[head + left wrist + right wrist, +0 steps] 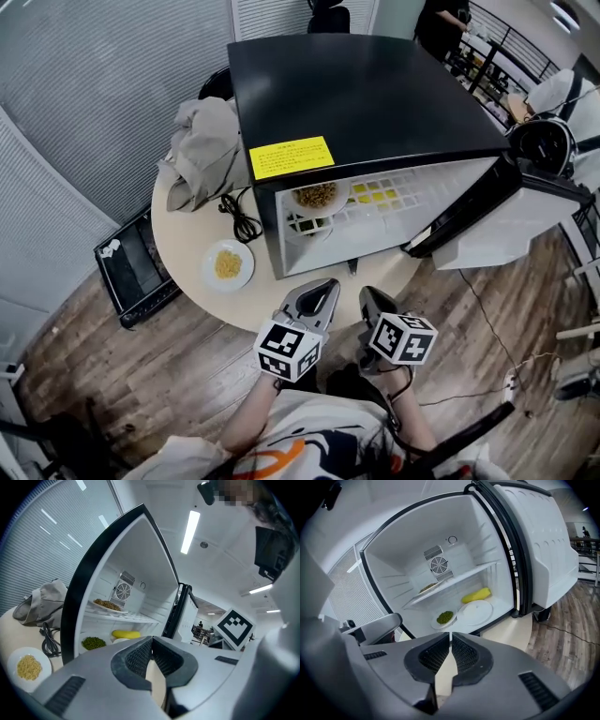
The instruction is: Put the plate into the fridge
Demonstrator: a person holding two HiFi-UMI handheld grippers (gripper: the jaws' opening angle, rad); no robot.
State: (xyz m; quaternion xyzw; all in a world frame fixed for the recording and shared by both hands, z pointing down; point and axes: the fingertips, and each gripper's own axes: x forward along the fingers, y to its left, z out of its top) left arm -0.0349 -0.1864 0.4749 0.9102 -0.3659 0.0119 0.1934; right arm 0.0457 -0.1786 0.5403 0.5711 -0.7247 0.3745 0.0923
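White plate [228,264] sits on the tabletop [183,239], left of the open fridge [366,94]; my left tongs [314,300] and right tongs [373,305] are clenched, empty.

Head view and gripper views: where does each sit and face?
Head view: on the person's head, steeply down onto the open fridge; left gripper, right gripper show.
Left gripper view: on that gripper, facing into the fridge; shut jaws show.
Right gripper view: likewise, jaws shut.
Both gripper views share the green-food plate.
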